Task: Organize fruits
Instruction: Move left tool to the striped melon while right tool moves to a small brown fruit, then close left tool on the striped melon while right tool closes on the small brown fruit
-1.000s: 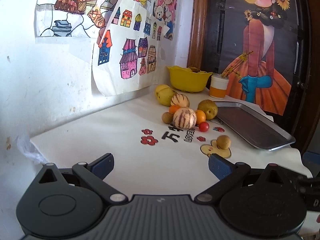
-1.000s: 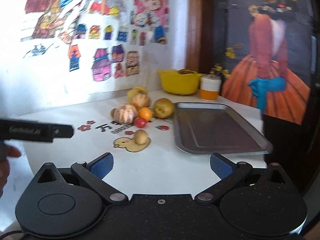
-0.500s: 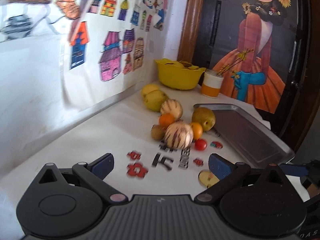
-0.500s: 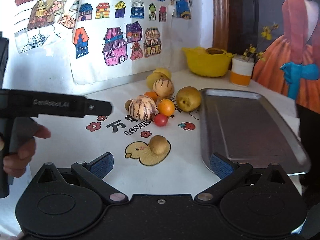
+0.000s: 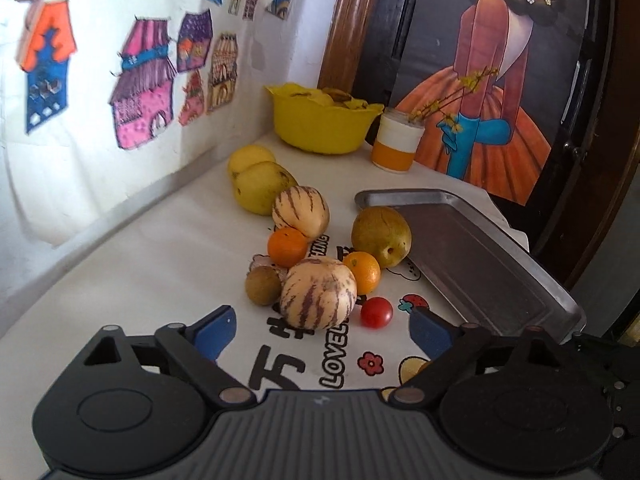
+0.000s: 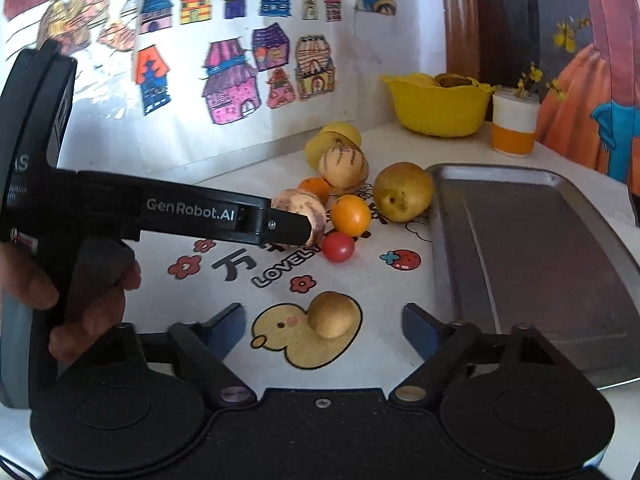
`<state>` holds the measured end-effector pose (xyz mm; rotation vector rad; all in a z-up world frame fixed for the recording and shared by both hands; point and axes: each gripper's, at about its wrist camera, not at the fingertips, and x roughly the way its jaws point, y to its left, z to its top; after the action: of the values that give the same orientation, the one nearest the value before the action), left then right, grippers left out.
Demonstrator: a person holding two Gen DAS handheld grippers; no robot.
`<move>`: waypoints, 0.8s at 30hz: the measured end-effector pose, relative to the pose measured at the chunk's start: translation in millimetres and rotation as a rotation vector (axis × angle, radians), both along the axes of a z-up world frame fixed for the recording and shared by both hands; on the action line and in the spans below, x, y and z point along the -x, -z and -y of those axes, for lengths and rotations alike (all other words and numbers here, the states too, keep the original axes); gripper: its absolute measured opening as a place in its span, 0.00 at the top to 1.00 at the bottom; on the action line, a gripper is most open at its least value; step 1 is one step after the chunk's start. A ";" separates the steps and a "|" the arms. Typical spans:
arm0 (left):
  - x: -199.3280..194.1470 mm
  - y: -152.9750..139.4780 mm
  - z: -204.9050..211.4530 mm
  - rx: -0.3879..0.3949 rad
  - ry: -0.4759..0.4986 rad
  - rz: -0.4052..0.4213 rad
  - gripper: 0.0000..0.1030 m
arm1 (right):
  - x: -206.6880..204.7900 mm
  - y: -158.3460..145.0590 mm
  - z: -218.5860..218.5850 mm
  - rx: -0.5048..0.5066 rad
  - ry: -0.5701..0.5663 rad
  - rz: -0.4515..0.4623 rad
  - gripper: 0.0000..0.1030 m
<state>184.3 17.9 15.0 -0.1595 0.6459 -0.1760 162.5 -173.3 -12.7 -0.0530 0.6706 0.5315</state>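
Striped melon (image 5: 318, 293) just ahead — between left tongs (image 5: 322, 330).

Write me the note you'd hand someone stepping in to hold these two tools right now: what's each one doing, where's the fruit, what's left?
Left tool: open, empty, lined up on the nearer striped cream melon.
Right tool: open, empty, the small brown round fruit on the duck print just ahead of it.
Fruit: all on the white printed tablecloth, including the second striped melon, two oranges, red cherry tomato, brownish pear, yellow-green fruits and another small brown fruit.
Done: nothing; the grey metal tray holds no fruit.
Left: probably moving every fruit onto the tray.
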 end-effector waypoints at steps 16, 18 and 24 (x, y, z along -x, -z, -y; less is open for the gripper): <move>-33.3 13.7 -3.2 0.100 -0.066 -0.076 0.43 | -12.2 7.4 2.9 -0.037 0.007 -0.030 0.57; -36.9 15.1 -4.6 0.115 -0.073 -0.090 0.44 | -12.3 7.5 2.3 -0.035 0.005 -0.026 0.58; -41.6 16.1 -1.8 0.100 -0.084 -0.090 0.44 | -10.3 7.6 -0.7 -0.023 -0.009 -0.013 0.72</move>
<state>225.9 19.7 -1.1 -0.2913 0.7189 -0.1206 172.8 -172.7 -20.3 -0.0309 0.6769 0.5482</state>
